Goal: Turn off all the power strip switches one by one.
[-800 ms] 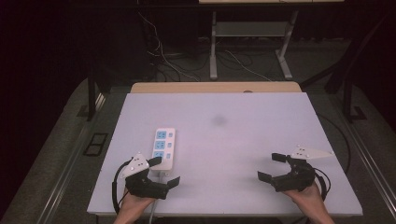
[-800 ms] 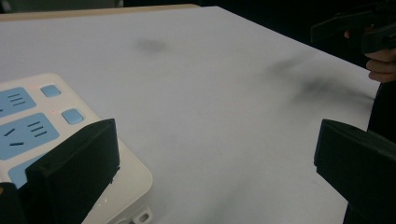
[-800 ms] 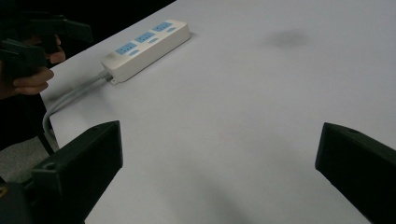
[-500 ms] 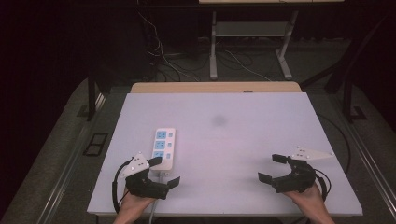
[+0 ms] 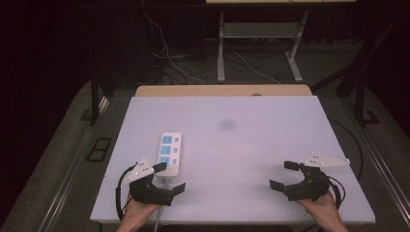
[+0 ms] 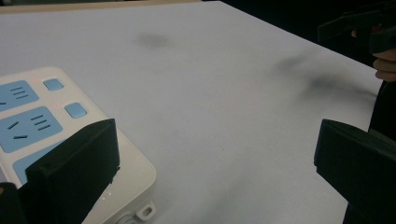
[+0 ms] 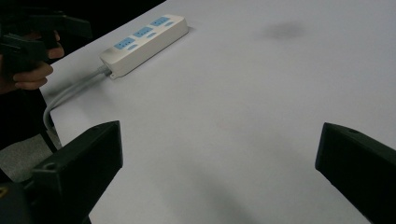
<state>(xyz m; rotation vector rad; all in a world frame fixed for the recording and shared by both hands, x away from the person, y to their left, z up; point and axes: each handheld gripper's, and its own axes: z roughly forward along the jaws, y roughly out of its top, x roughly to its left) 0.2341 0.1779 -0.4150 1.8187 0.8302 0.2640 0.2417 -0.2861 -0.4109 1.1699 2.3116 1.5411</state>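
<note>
The power strip lies on the worktop just beside the wide-open left hand-held gripper; it looks rigid, light and smooth, best pinched across its narrow sides

The left hand-held gripper has slid slightly forward over the counter toward the near end of the white power strip; one of its wide-open jaws now hangs over the strip's near corner, where before it sat a little short of it. The right hand-held gripper has sunk a touch nearer the counter's near edge, its jaws spread and empty
</note>
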